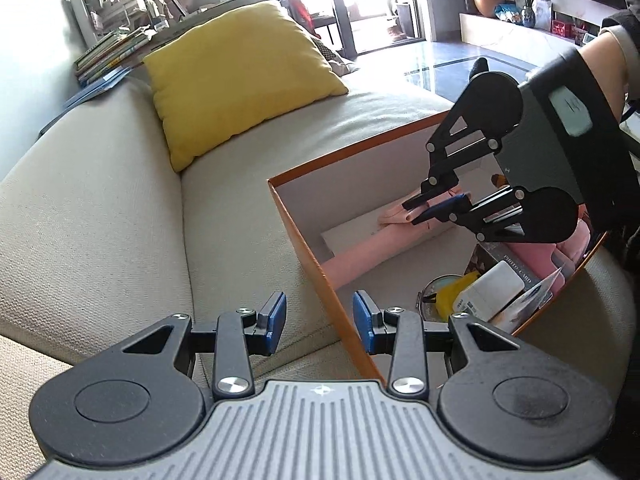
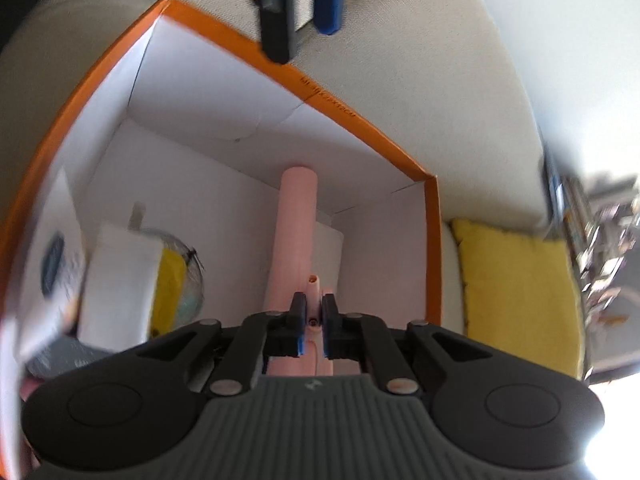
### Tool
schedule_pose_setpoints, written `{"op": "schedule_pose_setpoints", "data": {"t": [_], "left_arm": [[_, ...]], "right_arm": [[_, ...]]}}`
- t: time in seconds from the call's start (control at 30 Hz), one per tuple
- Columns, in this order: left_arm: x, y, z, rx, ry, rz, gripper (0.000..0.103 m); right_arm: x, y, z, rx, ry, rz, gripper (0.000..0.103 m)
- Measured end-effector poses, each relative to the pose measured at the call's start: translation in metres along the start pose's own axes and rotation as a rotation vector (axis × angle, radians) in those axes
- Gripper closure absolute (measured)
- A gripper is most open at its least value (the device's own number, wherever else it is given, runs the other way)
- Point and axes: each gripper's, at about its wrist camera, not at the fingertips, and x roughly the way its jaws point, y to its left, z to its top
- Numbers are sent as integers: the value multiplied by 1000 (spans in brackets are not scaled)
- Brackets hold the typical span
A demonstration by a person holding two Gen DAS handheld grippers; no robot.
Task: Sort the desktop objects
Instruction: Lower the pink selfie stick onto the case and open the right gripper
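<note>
Left side first: beige fabric sofa (image 1: 100,208), bare cushion with nothing loose left on it in either view, only a yellow square pillow (image 1: 236,76) propped toward the back edge. Stacked books and papers (image 1: 112,50) behind the sofa's back edge, outside the job as far as can be judged.

Left claw (image 1: 320,318) hovering over the seat just beside the near corner of the box, blue pads apart, released, nothing between them.

Further right: orange-rimmed cardboard box with white inside walls (image 1: 312,264), sitting on the sofa seat. Already inside: long pale pink tube (image 2: 298,216) lying along the floor of the box toward the far wall, flat white sheet (image 1: 352,232) under it, white rectangular card pack (image 1: 490,290) leaning over a yellow item (image 1: 454,294) and a round clear-rimmed object, darker "photo card" box (image 1: 508,258) and pink soft things at the right wall.

Right claw (image 2: 313,316) lowered into the box, clenched on a small pink plastic piece (image 2: 313,286) held just above the tube.

Judged far along: most things boxed, one piece in hand and not yet let go. Left to do: release it, withdraw, check for strays beyond view.
</note>
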Motion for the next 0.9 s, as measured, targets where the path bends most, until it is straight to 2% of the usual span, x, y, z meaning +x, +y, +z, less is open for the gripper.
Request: {"op": "schedule_pose_setpoints", "data": {"t": [0.33,0.63,0.9], "left_arm": [[-9,1,-6,5,3,7,60],[-9,2,-12,-9,8,6,60],[-11,4,-16,-23,3,6,60]], "right_arm": [[8,-8,8,117,44,178,81],[13,-30,7,263,96,325,80],[21,-49,9,371,140,386,78]]}}
